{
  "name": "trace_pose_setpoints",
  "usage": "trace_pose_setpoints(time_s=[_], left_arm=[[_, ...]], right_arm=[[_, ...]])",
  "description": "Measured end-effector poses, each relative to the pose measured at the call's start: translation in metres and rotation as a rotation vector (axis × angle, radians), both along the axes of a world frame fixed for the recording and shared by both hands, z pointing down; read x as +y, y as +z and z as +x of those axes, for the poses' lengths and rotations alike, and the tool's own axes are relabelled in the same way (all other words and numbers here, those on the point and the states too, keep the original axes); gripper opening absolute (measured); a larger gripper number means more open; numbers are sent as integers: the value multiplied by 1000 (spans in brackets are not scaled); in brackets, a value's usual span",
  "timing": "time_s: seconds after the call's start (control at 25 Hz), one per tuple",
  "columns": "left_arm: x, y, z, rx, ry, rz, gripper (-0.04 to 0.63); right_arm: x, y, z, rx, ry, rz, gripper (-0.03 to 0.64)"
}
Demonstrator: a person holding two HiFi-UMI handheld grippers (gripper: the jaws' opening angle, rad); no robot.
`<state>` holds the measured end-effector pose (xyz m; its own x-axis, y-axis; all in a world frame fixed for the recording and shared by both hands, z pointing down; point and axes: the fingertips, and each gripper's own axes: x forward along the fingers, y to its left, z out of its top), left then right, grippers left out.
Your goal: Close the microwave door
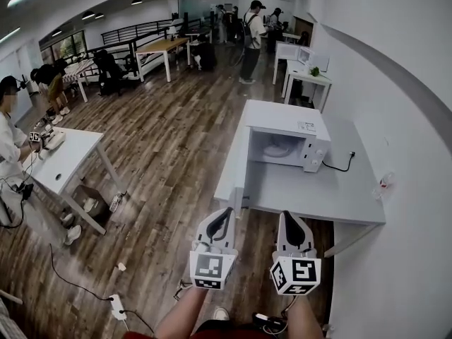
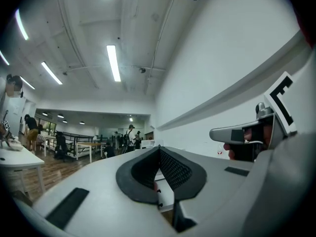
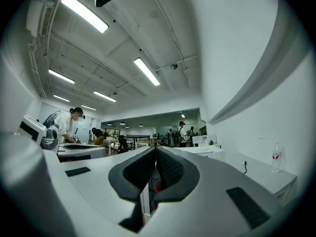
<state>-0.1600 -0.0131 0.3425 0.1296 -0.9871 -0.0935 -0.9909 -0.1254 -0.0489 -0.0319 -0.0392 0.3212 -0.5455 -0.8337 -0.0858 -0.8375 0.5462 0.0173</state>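
Note:
The white microwave (image 1: 286, 141) stands on a white table (image 1: 353, 196) against the right wall. Its cavity shows, with a plate inside. Its door (image 1: 238, 189) is swung out on the left, edge-on toward me. Both grippers are held level side by side in front of the table's near edge, short of the door. The left gripper (image 1: 224, 214) has its dark jaws together with nothing between them. The right gripper (image 1: 288, 216) also has its jaws closed and empty. In the left gripper view the right gripper (image 2: 247, 132) shows at the right edge.
A black power cord (image 1: 342, 164) runs from the microwave to the wall, and a small bottle (image 1: 383, 183) stands near the wall. At the left is another white table (image 1: 70, 154) with a person (image 1: 10, 143) beside it. A power strip (image 1: 116, 306) lies on the wooden floor.

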Motion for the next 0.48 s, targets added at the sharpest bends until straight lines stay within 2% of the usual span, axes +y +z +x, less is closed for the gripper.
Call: trace_pose_setpoints(time_s=[0.24,0.48], left_arm=[[-21,14,-25,-3,25,-6,26],[-46,35,-34,-15,34,-36,26]], right_arm=[[-15,7,-23,24,10,3,28],[-41,21,-38,37,3,-18,28]])
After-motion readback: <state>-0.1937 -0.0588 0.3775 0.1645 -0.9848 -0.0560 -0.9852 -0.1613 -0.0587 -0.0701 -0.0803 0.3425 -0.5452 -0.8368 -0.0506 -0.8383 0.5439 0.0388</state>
